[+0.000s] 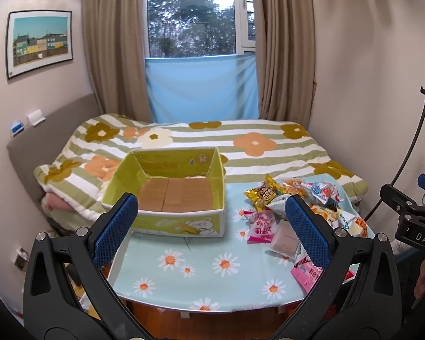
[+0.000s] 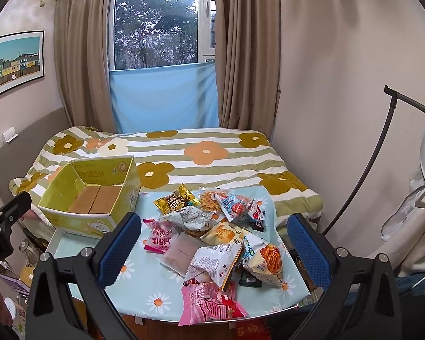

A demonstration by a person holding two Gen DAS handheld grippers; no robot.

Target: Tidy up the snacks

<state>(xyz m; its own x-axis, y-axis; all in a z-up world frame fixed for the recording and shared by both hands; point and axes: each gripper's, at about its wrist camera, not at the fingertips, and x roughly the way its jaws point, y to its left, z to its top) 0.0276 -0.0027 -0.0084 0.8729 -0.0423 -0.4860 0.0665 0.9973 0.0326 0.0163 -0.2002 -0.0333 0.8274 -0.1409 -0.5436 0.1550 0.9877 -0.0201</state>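
Observation:
An open yellow-green cardboard box (image 1: 172, 198) (image 2: 90, 198) stands at the table's back left, with only its brown bottom showing inside. A pile of snack packets (image 2: 215, 232) (image 1: 283, 206) lies on the right half: a gold packet (image 2: 177, 201), a pink packet (image 2: 158, 239), a large pink bag (image 2: 209, 301) at the front edge, and white and orange bags. My left gripper (image 1: 212, 229) is open and empty, above the table's front, between box and pile. My right gripper (image 2: 215, 250) is open and empty, held over the pile.
The small table has a light blue daisy cloth (image 1: 201, 280) and stands against a bed with a striped flower quilt (image 2: 201, 153). A window with brown curtains is behind. A black curved stand (image 2: 382, 153) and white clothing are at the right.

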